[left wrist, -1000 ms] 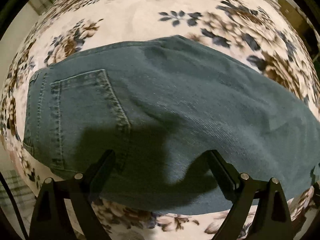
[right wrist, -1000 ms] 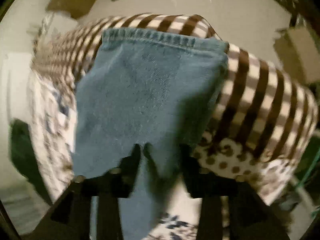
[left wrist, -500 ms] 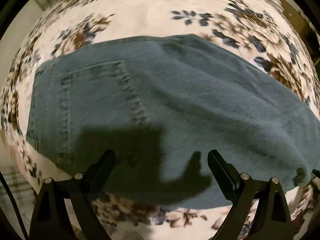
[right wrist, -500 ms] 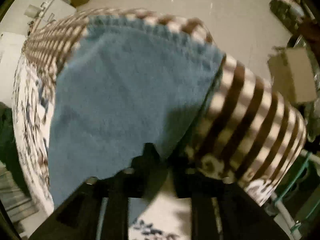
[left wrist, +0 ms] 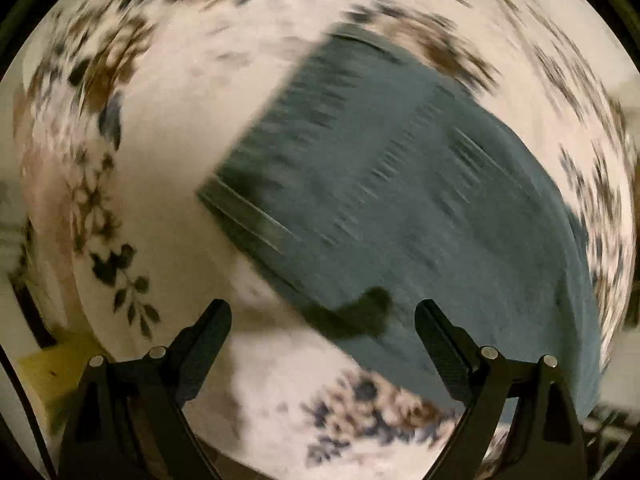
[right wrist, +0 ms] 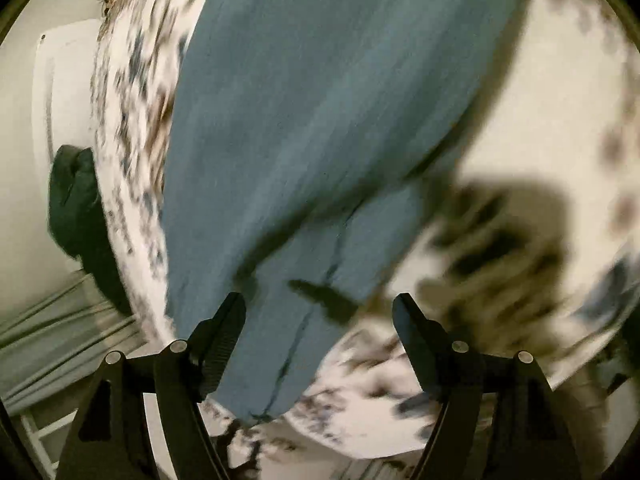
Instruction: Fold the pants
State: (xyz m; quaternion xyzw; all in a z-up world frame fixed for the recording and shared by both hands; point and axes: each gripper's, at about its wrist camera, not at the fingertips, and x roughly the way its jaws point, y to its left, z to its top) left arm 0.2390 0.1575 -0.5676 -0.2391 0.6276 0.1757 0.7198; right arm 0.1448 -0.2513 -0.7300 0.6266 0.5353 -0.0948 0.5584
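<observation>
Blue-green denim pants (left wrist: 400, 192) lie flat on a floral bedspread (left wrist: 180, 160), blurred by motion in the left wrist view. My left gripper (left wrist: 323, 314) hangs open above the bedspread beside the pants' lower left edge, with nothing between its fingers. In the right wrist view the pants (right wrist: 320, 100) run up the middle, one layer folded over another. My right gripper (right wrist: 319, 308) hovers over the narrow lower part of the cloth. Its jaws are opening, and the pads do not press on the denim.
The floral bedspread (right wrist: 540, 120) fills the right half of the right wrist view. A dark bundle (right wrist: 76, 196) sits at the bed's left edge, beside a white panel (right wrist: 44, 92) and grey cloth (right wrist: 60, 336). A yellow object (left wrist: 52, 368) lies low left in the left wrist view.
The right gripper let go of the denim it had pinched, opened wide and swung away from the striped cover. The left gripper rolled and slid sideways, so the pants now lie diagonally.
</observation>
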